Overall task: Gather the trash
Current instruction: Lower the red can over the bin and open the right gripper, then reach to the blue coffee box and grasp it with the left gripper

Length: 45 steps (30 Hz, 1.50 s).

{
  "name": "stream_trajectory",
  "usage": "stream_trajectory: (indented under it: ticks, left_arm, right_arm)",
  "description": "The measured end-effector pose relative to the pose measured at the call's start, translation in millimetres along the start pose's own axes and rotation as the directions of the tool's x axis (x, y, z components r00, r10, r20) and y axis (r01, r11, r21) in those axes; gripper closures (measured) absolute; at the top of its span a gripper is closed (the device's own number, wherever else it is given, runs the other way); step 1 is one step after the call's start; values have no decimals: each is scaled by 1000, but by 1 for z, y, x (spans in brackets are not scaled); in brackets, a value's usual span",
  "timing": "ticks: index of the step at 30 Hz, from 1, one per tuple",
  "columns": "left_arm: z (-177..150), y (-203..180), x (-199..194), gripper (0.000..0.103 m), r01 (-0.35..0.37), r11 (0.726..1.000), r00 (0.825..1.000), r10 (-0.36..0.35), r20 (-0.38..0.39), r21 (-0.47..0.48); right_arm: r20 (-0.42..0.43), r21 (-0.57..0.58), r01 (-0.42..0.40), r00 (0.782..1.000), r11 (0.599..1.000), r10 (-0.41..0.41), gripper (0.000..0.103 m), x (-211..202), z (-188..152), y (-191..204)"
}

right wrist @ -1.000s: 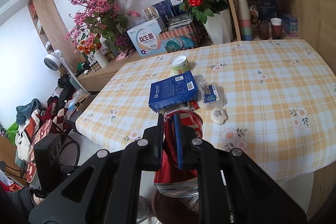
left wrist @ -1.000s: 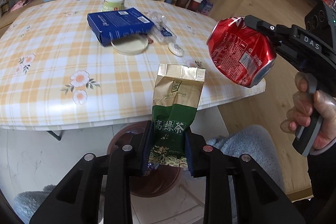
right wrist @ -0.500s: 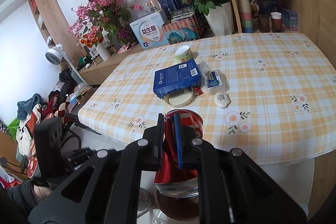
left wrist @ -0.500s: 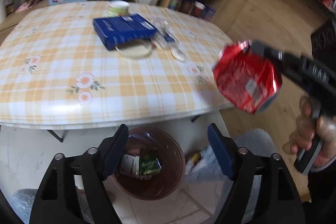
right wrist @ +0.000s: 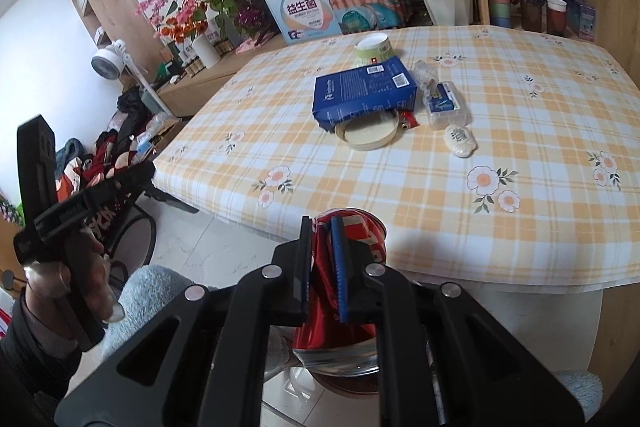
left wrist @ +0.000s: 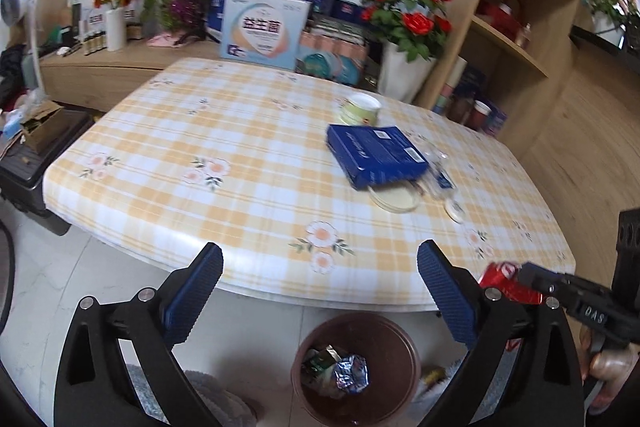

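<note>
Both grippers [left wrist: 320, 287] are black with blue ribbed pads [left wrist: 192, 297], silver screws and white "DAS" lettering.

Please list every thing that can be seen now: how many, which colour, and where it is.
can: 1, red, crushed, in right gripper
bin: 1, brown, floor below table edge, wrappers inside
box: 1, blue, table middle
lid: 1, cream, partly under box
cup: 1, green-white, behind box
table: 1, yellow plaid cloth
roses: 1 pot, red, behind table
left gripper: 1, black, jaws opening, empty
right gripper: 1, black, shut on can
</note>
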<state>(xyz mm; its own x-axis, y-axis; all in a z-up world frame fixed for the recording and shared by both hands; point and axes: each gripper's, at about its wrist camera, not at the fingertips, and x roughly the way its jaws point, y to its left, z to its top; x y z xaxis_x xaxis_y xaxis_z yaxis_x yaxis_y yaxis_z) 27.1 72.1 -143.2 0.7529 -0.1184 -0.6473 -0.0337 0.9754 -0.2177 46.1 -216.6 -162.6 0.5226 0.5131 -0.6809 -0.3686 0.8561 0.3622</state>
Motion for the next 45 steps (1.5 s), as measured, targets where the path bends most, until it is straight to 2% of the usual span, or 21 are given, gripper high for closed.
stream_trajectory:
  ticks: [10, 12, 14, 16, 18, 22, 23, 25, 31, 39, 45]
  left_arm:
    - [2, 16, -5, 8, -24, 999, 1000, 24, 18, -28]
    - [2, 16, -4, 8, -22, 999, 1000, 22, 14, -29]
    - [0, 15, -4, 8, -22, 999, 1000, 22, 15, -25]
    - [0, 15, -4, 8, -24, 999, 1000, 24, 15, -21]
    - [0, 15, -4, 8, -23, 999, 1000, 23, 17, -24]
    - [0, 13, -5, 8, -28, 999, 999, 29, 23, -21]
    - [0, 12, -5, 8, -30, 999, 999, 31, 23, -19]
    - [0, 11, -5, 8, -31, 999, 999, 31, 24, -16]
    - [0, 10, -3, 8, -40, 999, 999, 40, 23, -1]
    - [0, 5, 6, 8, -48, 999, 999, 48, 7, 17]
    - [3, -5, 19, 8, -45, 998, 999, 45, -7, 48]
  right_arm:
    - [-60, -15, 22, 998, 1000, -23, 89, 21, -4, 2]
    - [-58, -21, 22, 998, 1000, -23, 86, 22, -3, 4]
    - [-40, -30, 28, 999, 999, -30, 68, 20, -1, 6]
    - [-19, -42, 40, 999, 998, -40, 64, 16, 2, 7]
    - [3, -47, 61, 998, 997, -61, 54, 11, 5, 6]
    - [63, -28, 139, 989, 990, -138, 17, -1, 12, -5]
    - [75, -23, 160, 985, 987, -158, 12, -3, 13, -9]
    - [91, -11, 215, 973, 977, -213, 8, -7, 15, -17]
    - [105, 41, 342, 933, 939, -345, 6, -16, 18, -46]
    - [105, 83, 397, 909, 914, -404, 6, -21, 16, -72]
    - [92, 89, 415, 902, 906, -422, 6, -16, 16, -82]
